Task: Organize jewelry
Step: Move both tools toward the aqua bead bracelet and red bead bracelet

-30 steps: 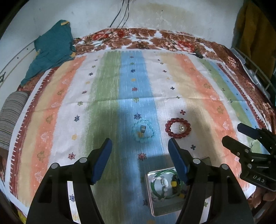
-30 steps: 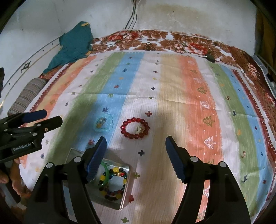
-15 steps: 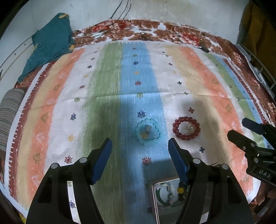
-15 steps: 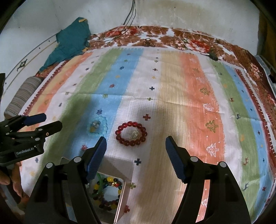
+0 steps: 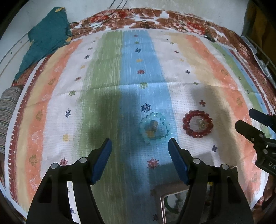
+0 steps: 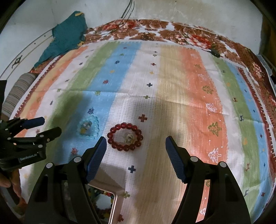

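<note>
A light blue bead bracelet (image 5: 154,128) with a small metal ring inside it lies on the striped cloth, just ahead of my open, empty left gripper (image 5: 139,146). A dark red bead bracelet (image 5: 197,124) with a clear ring inside it lies to its right. In the right wrist view the red bracelet (image 6: 125,136) sits just ahead of my open, empty right gripper (image 6: 133,146), and the blue bracelet (image 6: 88,128) lies to the left. A shiny metal tray (image 6: 113,205) holding several bead bracelets shows at the bottom, partly hidden by the fingers; it also shows in the left wrist view (image 5: 163,203).
The striped cloth (image 5: 107,72) covers a floral bedspread. A teal garment (image 5: 46,36) lies at the far left corner, a striped pillow (image 5: 7,110) at the left edge. Cables (image 6: 127,10) hang down the back wall. The right gripper (image 5: 258,131) shows in the left view.
Both grippers have moved forward toward the two bracelets. The tray has slid down to the bottom of both views. Both jaws stay open.
</note>
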{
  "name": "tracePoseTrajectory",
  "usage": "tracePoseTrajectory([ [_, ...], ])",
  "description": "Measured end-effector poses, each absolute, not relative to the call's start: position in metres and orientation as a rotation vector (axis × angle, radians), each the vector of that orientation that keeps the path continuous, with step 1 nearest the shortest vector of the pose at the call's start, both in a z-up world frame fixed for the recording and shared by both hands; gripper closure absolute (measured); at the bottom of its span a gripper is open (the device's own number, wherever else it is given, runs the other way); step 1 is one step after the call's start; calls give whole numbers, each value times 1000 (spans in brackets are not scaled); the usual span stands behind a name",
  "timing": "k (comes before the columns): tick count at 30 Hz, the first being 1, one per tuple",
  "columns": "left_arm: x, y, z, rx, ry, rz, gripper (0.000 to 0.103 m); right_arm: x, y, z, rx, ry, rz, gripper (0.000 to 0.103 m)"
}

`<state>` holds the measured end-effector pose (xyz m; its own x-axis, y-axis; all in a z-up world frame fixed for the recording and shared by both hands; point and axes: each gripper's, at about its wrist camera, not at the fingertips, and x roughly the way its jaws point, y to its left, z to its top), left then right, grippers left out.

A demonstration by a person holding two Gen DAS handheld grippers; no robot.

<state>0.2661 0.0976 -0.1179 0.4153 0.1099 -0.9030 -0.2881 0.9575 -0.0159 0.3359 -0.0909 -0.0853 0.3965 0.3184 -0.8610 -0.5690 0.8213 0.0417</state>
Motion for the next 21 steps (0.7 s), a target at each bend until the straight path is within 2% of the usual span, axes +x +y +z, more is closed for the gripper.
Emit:
tracePoseTrajectory([
  [21,293,113,-151,-201,1185,250,36,360,-73,-119,-325,1090,567,32],
])
